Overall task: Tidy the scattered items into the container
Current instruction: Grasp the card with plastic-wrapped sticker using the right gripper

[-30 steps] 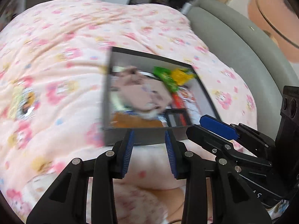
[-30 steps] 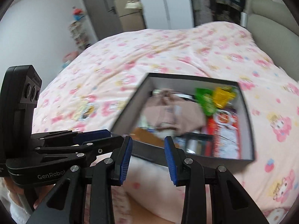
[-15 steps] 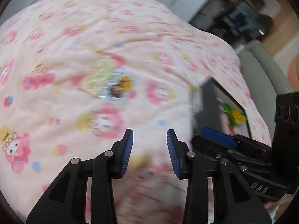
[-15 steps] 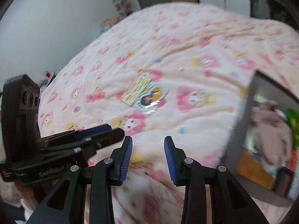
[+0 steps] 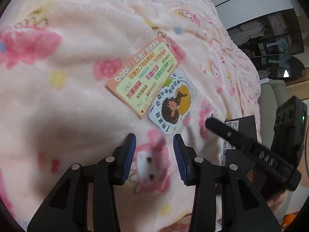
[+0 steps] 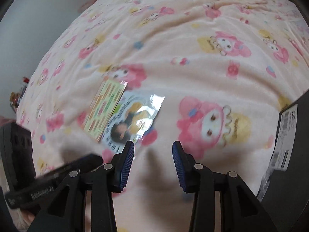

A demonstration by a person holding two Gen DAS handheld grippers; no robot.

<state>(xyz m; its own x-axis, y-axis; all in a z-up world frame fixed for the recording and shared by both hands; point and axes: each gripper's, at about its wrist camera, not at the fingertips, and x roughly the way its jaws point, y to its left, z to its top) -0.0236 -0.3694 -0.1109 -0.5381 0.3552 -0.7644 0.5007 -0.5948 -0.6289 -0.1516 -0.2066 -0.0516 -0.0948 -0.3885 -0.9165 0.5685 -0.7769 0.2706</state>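
Pink fleece blanket with cartoon rabbit prints covers the whole bed beneath me. Two scattered items lie flat on it, touching: an orange-bordered card with a yellow-green panel of printed text, and just beside it a sticker in a clear sleeve, showing a dark-haired cartoon figure on yellow. From the right wrist view, card and sticker sit ahead and to the left, the sleeve glaring.

My left gripper hovers low over the blanket, fingers spread, nothing between them; the sticker is just ahead of the tips. My right gripper is likewise spread and empty, its left fingertip near the sticker's lower edge.

Dark box, the container, shows only its outer wall with a white barcode label, at my far right.
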